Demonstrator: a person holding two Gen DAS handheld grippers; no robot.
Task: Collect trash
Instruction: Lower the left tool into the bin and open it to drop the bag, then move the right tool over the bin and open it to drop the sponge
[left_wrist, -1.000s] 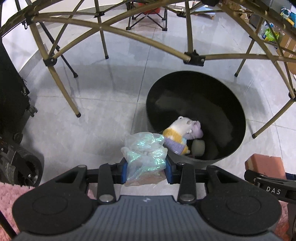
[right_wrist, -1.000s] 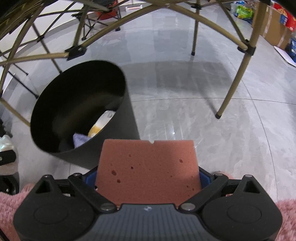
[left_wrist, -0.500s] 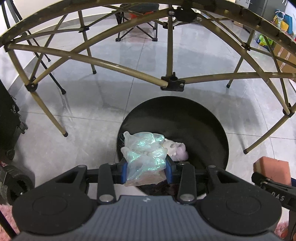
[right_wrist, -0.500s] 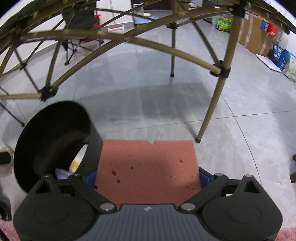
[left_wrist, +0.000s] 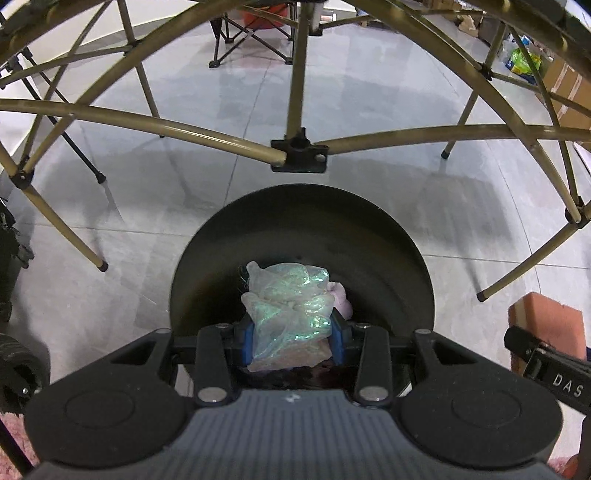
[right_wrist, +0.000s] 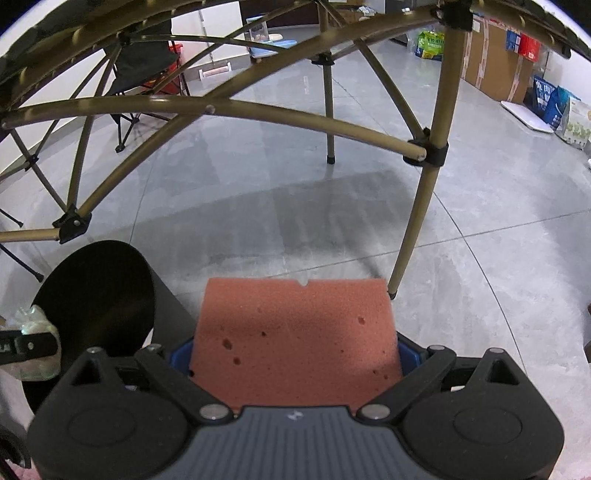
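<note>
Our left gripper (left_wrist: 293, 338) is clamped on a crumpled iridescent plastic bag (left_wrist: 288, 306), the black bin (left_wrist: 388, 236) directly beneath its jaws. Our right gripper (right_wrist: 295, 354) pinches a reddish sponge (right_wrist: 295, 325), the bin left of its jaws.

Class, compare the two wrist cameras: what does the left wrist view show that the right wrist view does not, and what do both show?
Only the left wrist view: the bin's inside, with a pale soft toy behind the held bag.
Only the right wrist view: the sponge's broad pitted face, boxes and bags along the wall.
Both: black bin, crumpled plastic bag, sponge, gold folding frame, grey tiled floor.
</note>
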